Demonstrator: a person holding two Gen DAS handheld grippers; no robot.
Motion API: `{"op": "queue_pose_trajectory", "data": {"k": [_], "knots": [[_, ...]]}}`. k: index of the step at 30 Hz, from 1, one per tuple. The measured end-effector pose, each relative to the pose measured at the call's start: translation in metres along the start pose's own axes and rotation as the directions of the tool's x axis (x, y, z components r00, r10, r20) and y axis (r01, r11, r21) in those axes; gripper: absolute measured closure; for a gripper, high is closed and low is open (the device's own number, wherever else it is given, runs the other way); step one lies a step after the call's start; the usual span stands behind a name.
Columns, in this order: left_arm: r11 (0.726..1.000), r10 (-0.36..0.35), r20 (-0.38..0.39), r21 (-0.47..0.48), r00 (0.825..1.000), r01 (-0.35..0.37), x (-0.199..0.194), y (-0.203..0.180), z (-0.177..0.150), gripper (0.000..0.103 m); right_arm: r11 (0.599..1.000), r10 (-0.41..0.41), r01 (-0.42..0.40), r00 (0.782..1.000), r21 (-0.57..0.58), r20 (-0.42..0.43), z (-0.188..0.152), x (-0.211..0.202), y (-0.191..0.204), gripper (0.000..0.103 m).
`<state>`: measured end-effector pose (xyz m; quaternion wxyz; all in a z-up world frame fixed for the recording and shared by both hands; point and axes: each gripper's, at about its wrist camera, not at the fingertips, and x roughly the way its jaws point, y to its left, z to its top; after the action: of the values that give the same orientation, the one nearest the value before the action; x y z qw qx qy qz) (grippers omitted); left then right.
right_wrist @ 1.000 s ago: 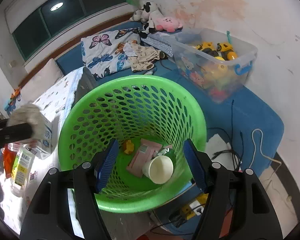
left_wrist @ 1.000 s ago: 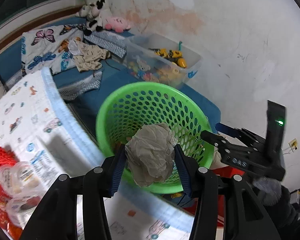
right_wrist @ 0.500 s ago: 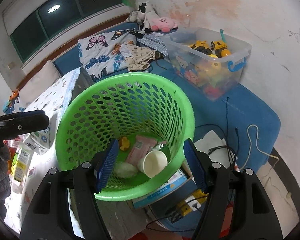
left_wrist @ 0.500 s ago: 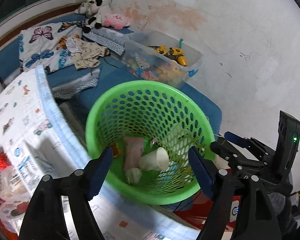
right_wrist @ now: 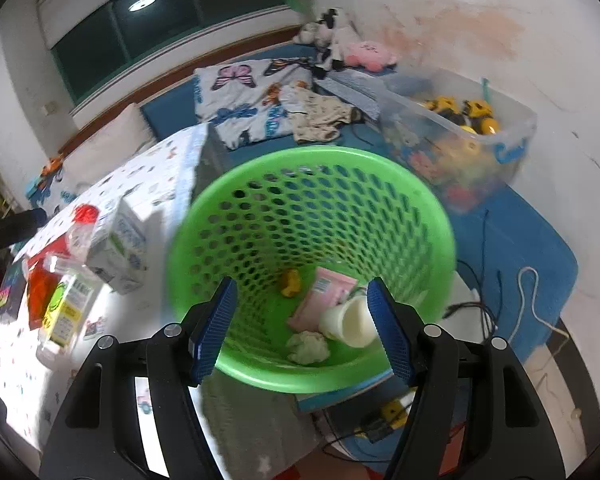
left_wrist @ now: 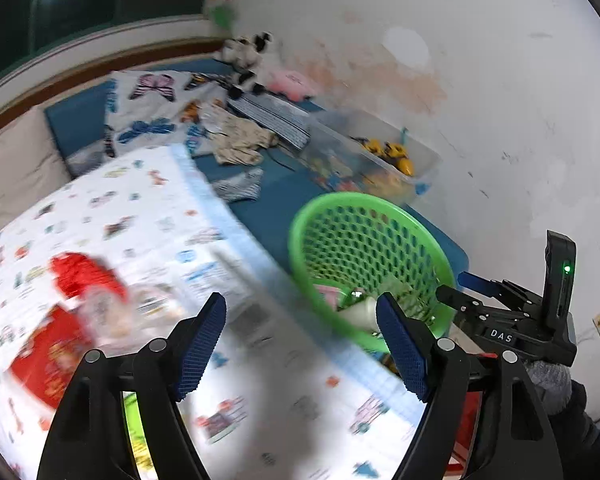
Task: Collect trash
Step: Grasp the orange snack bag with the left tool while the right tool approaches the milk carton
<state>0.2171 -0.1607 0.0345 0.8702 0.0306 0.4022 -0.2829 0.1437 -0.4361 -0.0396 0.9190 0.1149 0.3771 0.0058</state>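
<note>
The green perforated basket (right_wrist: 312, 184) holds a crumpled paper ball (right_wrist: 308, 346), a paper cup (right_wrist: 350, 320), a pink packet (right_wrist: 324, 296) and a small yellow scrap (right_wrist: 290, 282). My right gripper (right_wrist: 302, 284) hovers open above the basket's near rim, its pads touching nothing. My left gripper (left_wrist: 300, 300) is open and empty over the printed tablecloth (left_wrist: 148, 208), left of the basket (left_wrist: 364, 256). Still on the table are a milk carton (right_wrist: 118, 240), a bottle with a yellow-green label (right_wrist: 62, 312) and red packaging (left_wrist: 48, 356). The left wrist view is blurred by motion.
A clear bin of toys (right_wrist: 460, 140) stands against the wall behind the basket. Blue mat with a butterfly pillow (right_wrist: 244, 104), clothes and plush toys lies beyond. Cables (right_wrist: 484, 280) and a white cord trail on the floor to the right.
The left gripper opened and dropped the crumpled paper ball into the basket, then swung left and away over the table. The right gripper shifted only slightly above the basket.
</note>
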Motion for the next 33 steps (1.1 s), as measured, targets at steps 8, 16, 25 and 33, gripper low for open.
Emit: {"op": "queue_pose_trajectory", "data": {"k": [8, 16, 25, 33], "knots": [[0.99, 0.119, 0.069, -0.083, 0.991, -0.113, -0.054, 0.059, -0.033, 0.028, 0.997, 0.047, -0.047, 0.999, -0.062, -0.001, 0.005, 0.005, 0.044, 0.035], [0.97, 0.201, 0.024, -0.141, 0.979, -0.196, -0.051, 0.1, -0.078, 0.028, 0.99, 0.086, -0.089, 0.996, -0.109, -0.027, 0.001, 0.015, 0.078, 0.035], [0.958, 0.221, -0.028, -0.182, 0.975, -0.222, -0.022, 0.116, -0.09, 0.031, 0.983, 0.114, -0.118, 0.993, -0.137, -0.042, 0.001, 0.022, 0.103, 0.035], [0.945, 0.242, -0.055, -0.215, 0.969, -0.248, -0.007, 0.127, -0.088, 0.036, 0.98, 0.126, -0.134, 0.99, -0.149, -0.062, -0.001, 0.032, 0.116, 0.035]]}}
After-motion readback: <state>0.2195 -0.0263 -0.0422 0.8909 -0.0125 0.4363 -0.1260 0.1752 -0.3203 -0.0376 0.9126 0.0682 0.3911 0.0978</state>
